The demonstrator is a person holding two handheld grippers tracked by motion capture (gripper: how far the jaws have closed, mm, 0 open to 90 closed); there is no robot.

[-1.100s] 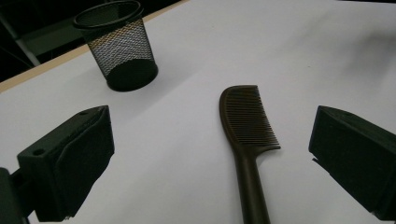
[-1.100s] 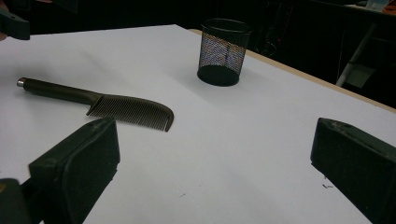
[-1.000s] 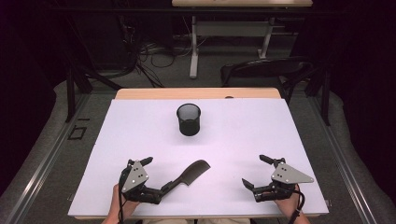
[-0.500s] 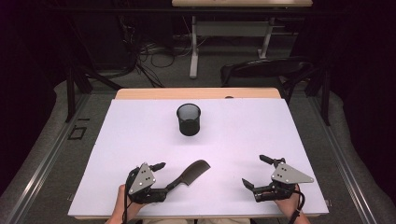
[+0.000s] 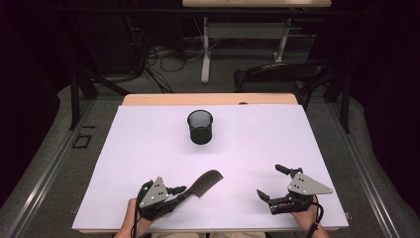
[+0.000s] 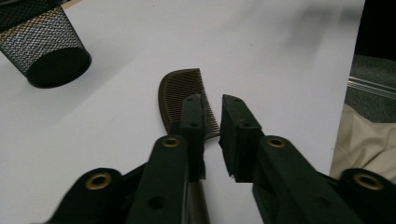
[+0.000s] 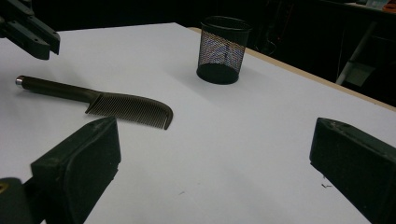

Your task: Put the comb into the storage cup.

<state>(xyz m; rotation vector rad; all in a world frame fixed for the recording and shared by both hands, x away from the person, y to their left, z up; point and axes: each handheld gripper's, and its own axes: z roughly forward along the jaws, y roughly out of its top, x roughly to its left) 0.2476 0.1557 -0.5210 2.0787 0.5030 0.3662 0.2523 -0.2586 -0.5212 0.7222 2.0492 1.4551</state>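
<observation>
A dark brown comb (image 5: 205, 181) lies flat on the white table top (image 5: 148, 148), near the front and left of centre, with its handle toward me. My left gripper (image 5: 181, 190) hovers over the handle. In the left gripper view the jaws (image 6: 212, 100) have just been closing and stand a narrow gap apart. Nothing sits between them, and the comb (image 6: 175, 88) lies beneath. The right gripper view shows the comb (image 7: 126, 107) resting free on the table, with the left gripper (image 7: 32, 35) above its handle end. My right gripper (image 5: 270, 181) rests at the front right, wide open and empty (image 7: 212, 144).
A black mesh cup (image 5: 200, 127) stands upright toward the back middle of the table, also seen in the gripper views (image 6: 44, 44) (image 7: 223, 49). A wooden table edge (image 5: 208, 99) runs along the back. Behind the table are a dark chair (image 5: 282, 74) and cables on the floor.
My left gripper has shifted right and forward over the comb's handle, and its jaws have drawn close together. The comb, the cup and the right gripper have stayed in place.
</observation>
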